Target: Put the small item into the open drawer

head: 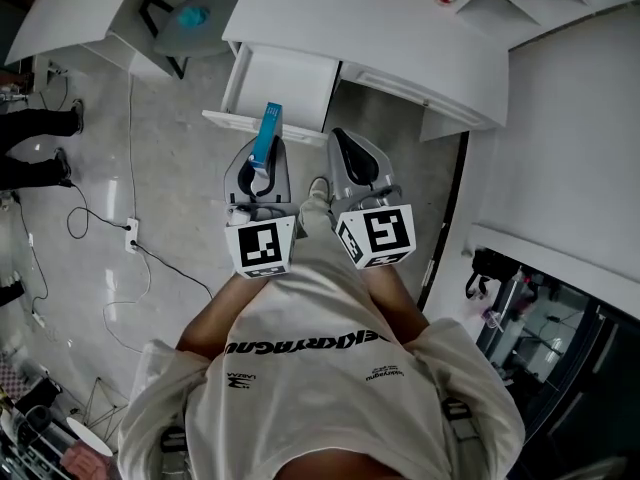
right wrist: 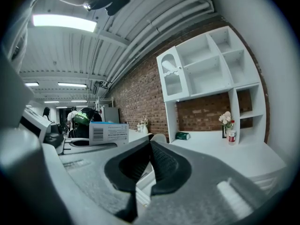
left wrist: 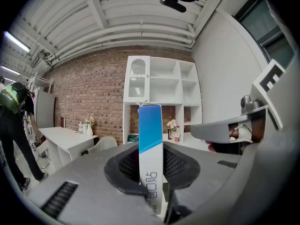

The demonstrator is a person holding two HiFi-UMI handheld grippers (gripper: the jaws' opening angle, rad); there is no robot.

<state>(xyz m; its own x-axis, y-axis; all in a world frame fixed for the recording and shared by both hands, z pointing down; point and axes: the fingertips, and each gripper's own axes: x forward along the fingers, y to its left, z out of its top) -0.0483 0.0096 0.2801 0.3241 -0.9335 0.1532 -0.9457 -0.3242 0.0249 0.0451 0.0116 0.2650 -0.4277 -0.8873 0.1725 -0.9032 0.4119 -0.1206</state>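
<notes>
A slim blue-and-white box (head: 267, 135) stands upright between the jaws of my left gripper (head: 259, 164), which is shut on it. In the left gripper view the box (left wrist: 150, 153) rises straight from the black pads (left wrist: 129, 170), blue above and white with print below. The open white drawer (head: 283, 85) juts from the white desk (head: 390, 28) just beyond the box. My right gripper (head: 352, 156) hangs beside the left one, its jaws shut and empty. From the right gripper view the box (right wrist: 108, 133) shows at the left, past the right gripper (right wrist: 151, 146).
A white shelf unit (left wrist: 161, 102) against a brick wall (left wrist: 89, 93) stands behind the desk. A chair (head: 190, 18) sits left of the drawer. Cables (head: 120, 238) trail over the pale floor. A person in dark clothes (left wrist: 14, 130) stands at the far left. Another white counter (head: 570, 158) runs along the right.
</notes>
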